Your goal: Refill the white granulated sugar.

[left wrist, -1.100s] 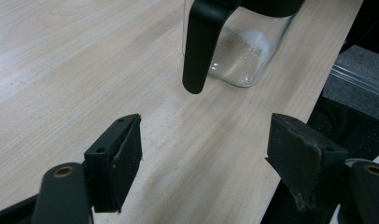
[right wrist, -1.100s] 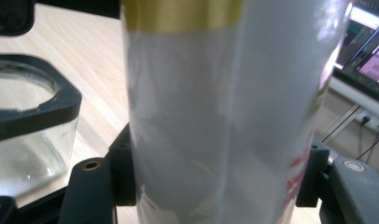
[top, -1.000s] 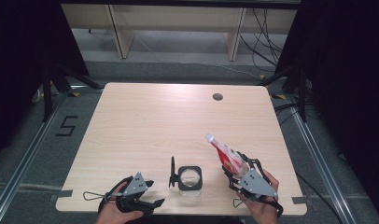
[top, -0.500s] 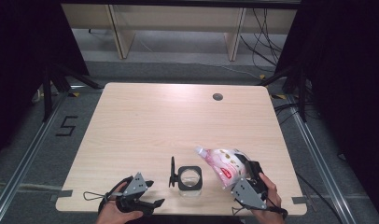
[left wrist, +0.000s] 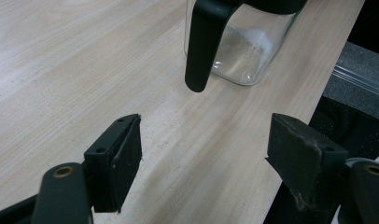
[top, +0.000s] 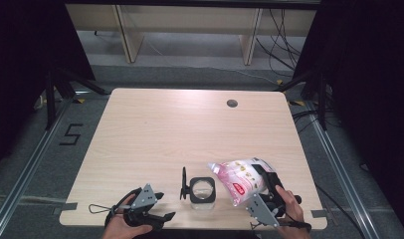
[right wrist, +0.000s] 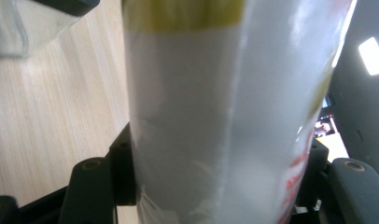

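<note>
A white bag with pink and red print (top: 240, 178) hangs tipped over to the left, its open end close above a clear glass jar (top: 202, 190). My right gripper (top: 258, 183) is shut on the bag's lower part. In the right gripper view the bag (right wrist: 197, 107) sits between the jaws of my right gripper (right wrist: 215, 179). The jar has a black rim and a black handle (top: 183, 183). My left gripper (top: 164, 206) rests open near the front edge, left of the jar. Its view shows my left gripper (left wrist: 204, 154) with jaws wide apart, the handle (left wrist: 200, 44) and the jar (left wrist: 246, 49) with a little white residue inside.
The wooden table (top: 180, 129) has a round cable hole (top: 232, 103) at the back right. Its front edge runs just below both hands. A dark floor with rails surrounds it, and shelf legs stand behind.
The bag has swung from pointing up and back to lying over leftward, its open end now by the jar. The right hand rolled with it. The left gripper stayed put.
</note>
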`<state>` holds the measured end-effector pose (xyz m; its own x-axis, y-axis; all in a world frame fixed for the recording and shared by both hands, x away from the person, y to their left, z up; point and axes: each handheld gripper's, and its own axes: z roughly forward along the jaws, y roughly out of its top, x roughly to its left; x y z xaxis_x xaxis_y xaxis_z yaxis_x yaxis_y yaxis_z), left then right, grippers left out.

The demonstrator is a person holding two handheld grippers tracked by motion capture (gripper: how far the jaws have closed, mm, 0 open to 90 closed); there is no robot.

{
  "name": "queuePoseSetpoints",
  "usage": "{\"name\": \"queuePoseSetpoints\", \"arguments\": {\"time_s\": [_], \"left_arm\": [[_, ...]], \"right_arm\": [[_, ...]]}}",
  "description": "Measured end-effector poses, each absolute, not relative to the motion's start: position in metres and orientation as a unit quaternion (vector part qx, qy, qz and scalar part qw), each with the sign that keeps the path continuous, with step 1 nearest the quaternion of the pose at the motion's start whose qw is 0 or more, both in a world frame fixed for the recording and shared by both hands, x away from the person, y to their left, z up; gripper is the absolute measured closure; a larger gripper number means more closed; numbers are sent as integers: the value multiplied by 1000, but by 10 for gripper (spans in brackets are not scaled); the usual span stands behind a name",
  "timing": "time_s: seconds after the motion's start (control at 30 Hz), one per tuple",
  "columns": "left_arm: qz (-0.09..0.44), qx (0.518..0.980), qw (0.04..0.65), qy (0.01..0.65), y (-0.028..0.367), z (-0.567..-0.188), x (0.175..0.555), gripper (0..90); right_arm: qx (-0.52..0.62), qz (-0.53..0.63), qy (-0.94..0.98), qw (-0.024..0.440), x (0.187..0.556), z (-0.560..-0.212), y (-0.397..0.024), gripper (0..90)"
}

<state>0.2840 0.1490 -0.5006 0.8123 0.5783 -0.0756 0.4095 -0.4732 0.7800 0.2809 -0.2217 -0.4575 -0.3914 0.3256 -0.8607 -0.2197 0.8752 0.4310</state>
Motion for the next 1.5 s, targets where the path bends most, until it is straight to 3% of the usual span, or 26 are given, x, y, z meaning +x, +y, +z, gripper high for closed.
{"name": "queuePoseSetpoints", "arguments": {"time_s": [0.53,0.57,0.97,1.5], "left_arm": [[106,840,435,307,151,-502,286,257],[103,836,438,315,150,-502,285,257],[118,852,420,291,154,-501,288,257],[111,842,434,299,153,-500,287,256]], "right_arm": [[-25,180,794,580,266,-461,-223,379],[-66,155,788,592,267,-456,-222,379],[-104,101,781,608,261,-455,-220,381],[-158,51,776,609,259,-459,-213,384]]}}
